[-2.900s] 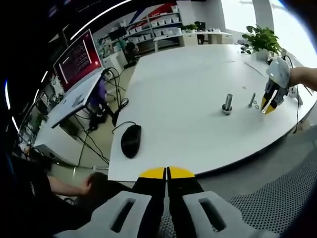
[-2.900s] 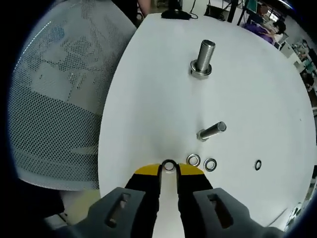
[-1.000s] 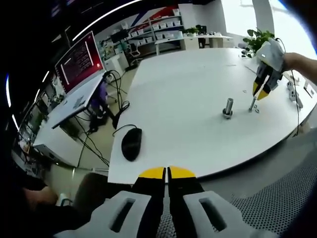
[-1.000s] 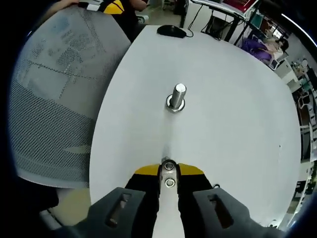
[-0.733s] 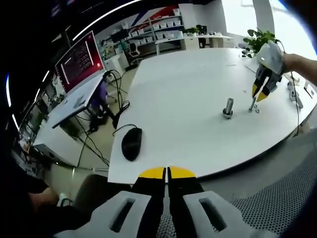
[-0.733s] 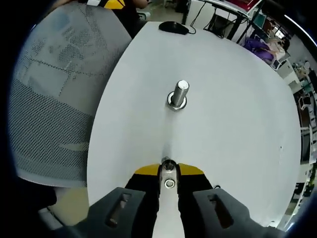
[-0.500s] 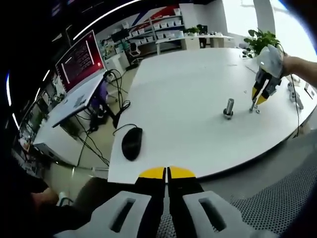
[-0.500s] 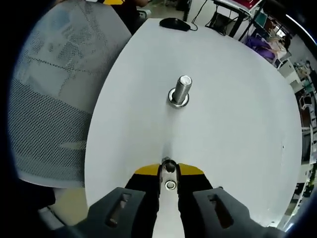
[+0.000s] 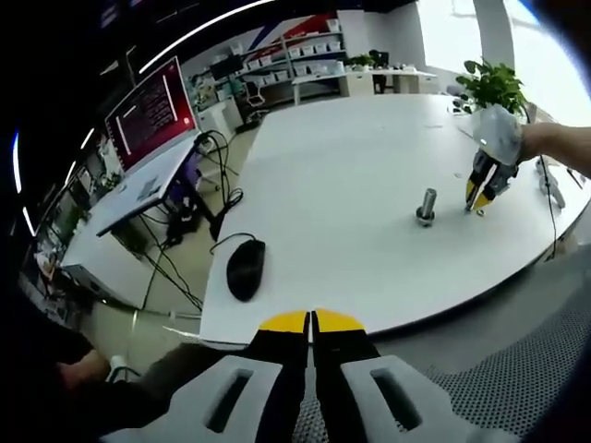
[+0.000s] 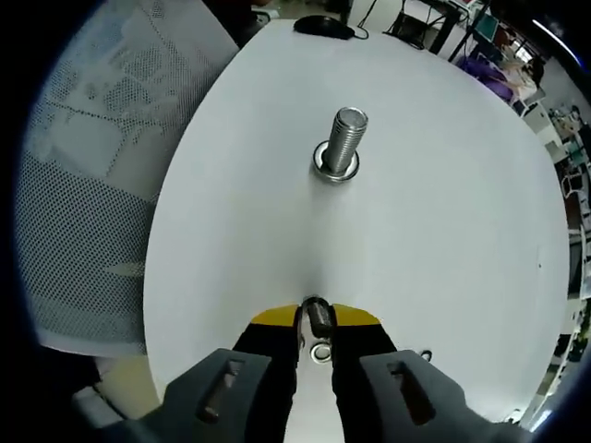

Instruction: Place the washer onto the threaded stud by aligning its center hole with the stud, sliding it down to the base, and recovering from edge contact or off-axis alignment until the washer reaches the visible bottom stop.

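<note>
Bright window light washed out the far end of the table (image 9: 369, 166); its white top glared, edges bent with fisheye distortion, shadows stayed faint.

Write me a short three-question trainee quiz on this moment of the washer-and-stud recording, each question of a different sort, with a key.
1. True or false: the washer is already seated at the base of the threaded stud.
2. Multiple choice: what lies on the white table near its edge, in the left gripper view? A) a black computer mouse B) a red mug C) a pair of scissors
3. Fill in: the left tongs are ____, holding nothing.

Key
1. False: the right tongs grip the washer, apart from the stud, which stands upright farther along the table.
2. A
3. shut
</note>
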`<state>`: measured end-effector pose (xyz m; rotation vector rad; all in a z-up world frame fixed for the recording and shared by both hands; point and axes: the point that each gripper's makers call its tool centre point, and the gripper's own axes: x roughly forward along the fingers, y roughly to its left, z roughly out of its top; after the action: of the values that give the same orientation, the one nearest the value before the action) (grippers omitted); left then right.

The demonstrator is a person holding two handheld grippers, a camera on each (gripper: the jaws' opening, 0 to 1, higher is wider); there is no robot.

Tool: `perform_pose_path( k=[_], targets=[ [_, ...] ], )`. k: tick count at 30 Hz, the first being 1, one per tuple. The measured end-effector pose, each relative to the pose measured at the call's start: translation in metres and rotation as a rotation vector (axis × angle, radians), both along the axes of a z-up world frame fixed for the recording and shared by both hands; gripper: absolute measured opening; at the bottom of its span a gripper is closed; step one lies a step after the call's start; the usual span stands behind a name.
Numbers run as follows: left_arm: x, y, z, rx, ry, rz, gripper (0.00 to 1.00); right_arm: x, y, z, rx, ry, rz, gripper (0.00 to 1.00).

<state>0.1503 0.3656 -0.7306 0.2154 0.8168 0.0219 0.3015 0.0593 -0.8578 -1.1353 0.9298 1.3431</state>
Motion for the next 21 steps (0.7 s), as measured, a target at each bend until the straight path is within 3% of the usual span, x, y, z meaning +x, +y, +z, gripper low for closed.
perform_pose_path(
  k=[11, 14, 21],
  targets=[
    [0.000, 0.000, 0.000, -0.001, -0.003, 0.002, 0.00, -0.001, 0.000, -0.003, 0.005, 0.018, -0.011, 0.15],
    [0.000, 0.000, 0.000, -0.001, -0.003, 0.003, 0.00, 0.001, -0.002, -0.003, 0.011, 0.020, -0.046, 0.28],
    [0.000, 0.001, 0.001, -0.001, -0.005, 0.005, 0.00, 0.006, -0.011, 0.005, 0.070, 0.024, -0.122, 0.29]
  ],
)
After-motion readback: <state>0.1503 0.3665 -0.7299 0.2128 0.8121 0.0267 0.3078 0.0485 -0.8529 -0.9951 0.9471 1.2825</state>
